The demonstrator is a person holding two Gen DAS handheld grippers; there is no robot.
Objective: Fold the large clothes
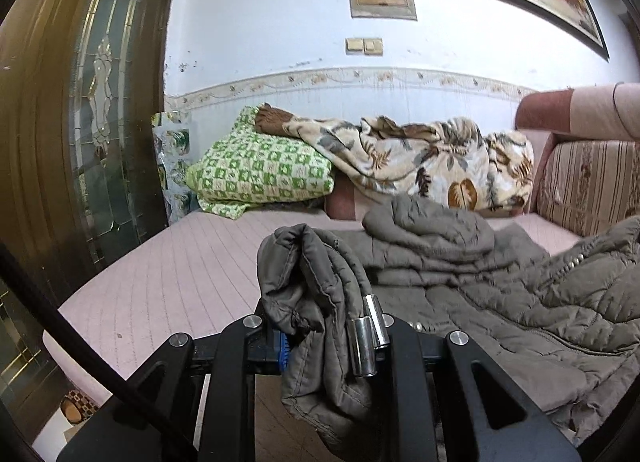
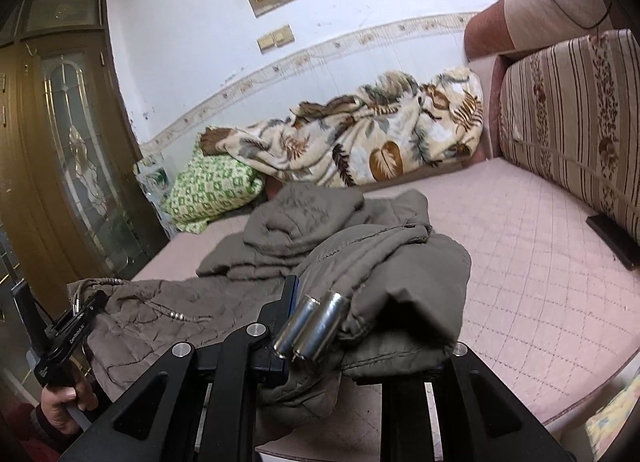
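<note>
Jacket (image 1: 460, 262) on bed (image 1: 168, 278). Left tool (image 1: 320, 342) pinches its hem; right tool (image 2: 340, 326) pinches the other hem corner.

Right hand-held gripper (image 2: 320, 326) clamps a bunched fold of the grey-brown padded jacket (image 2: 384, 262) — over the pink mattress (image 2: 540, 262).

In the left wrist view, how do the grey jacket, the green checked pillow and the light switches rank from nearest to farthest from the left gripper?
1. Grey jacket: bunched in the left gripper, spreading right over the bed.
2. Green checked pillow: at the far end of the bed, left of centre.
3. Light switches: on the wall above, behind the pillow.
</note>
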